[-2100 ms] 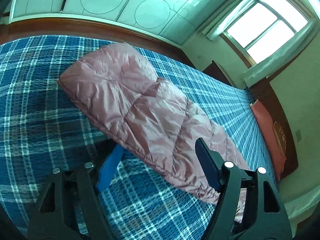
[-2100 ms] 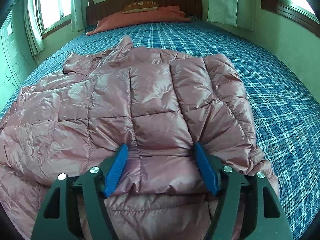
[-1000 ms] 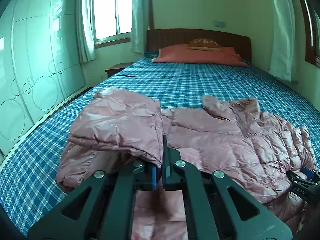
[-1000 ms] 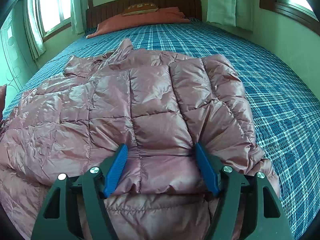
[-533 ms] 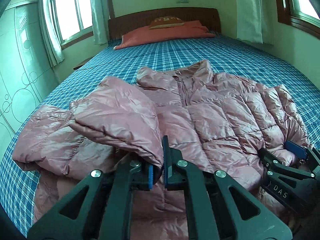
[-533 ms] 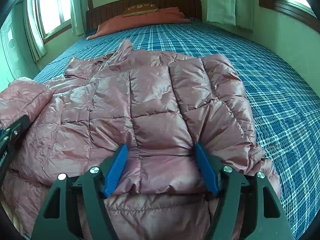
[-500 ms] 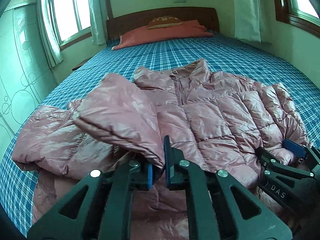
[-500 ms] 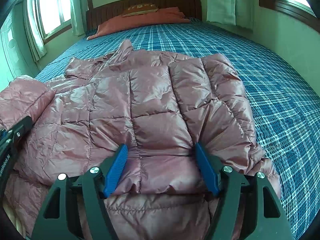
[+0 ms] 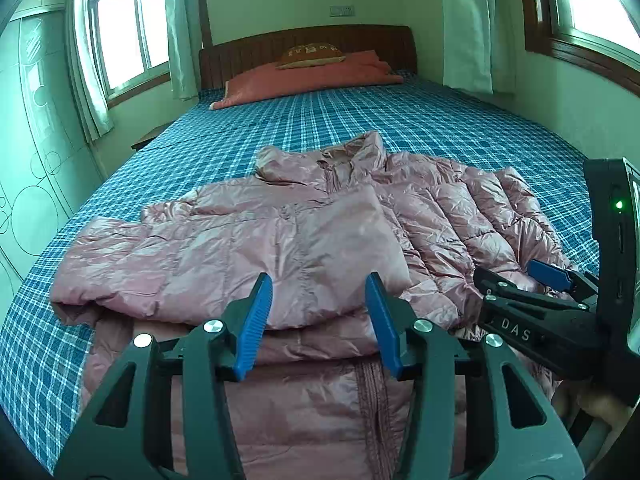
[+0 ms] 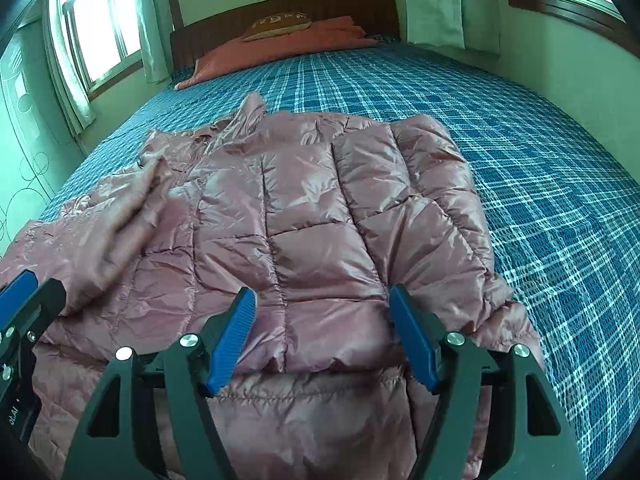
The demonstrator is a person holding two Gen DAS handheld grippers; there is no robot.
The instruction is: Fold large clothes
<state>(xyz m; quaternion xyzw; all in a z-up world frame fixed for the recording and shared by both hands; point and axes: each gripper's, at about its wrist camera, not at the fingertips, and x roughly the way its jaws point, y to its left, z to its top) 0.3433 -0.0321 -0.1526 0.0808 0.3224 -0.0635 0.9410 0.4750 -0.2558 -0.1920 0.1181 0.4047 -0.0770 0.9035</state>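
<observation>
- Now the left gripper [image 9: 316, 312] sits with its blue pads apart; its jaws have just been opening, and the folded-over sleeve [image 9: 248, 256] lies loose between and ahead of them, no pad pressing on it.
- That sleeve rests flat across the front of the pink puffer jacket [image 9: 452, 224], its cuff end just beside the zip line that runs down the middle.
- Over to the right gripper [image 10: 322, 328]: jaws wide, blue pads straddling a bulge of the jacket's hem panel. The quilting swells up between them, and whether the pads actually press on it, I cannot tell.
- The jacket itself is spread on the blue plaid bedspread [image 10: 560, 184], collar pointing toward the headboard [image 10: 288, 8], hem toward the cameras.
- From the left wrist view you get the right gripper's side: black frame lettered "DAS", one blue pad tip above the jacket's right edge, a green light glowing on the housing behind it. A pale patch low in the right corner is too blurred to name.
- From the right wrist view, the left gripper's blue pad and black frame poke in at the left edge, touching the sleeve's near edge.
- Only the left view shows the zip and the whole folded sleeve; only the right view shows the jacket's outer right edge lying on the plaid.
- Up top in both: orange pillow [image 9: 312, 80] and a patterned cushion [image 9: 310, 54] against the headboard.
</observation>
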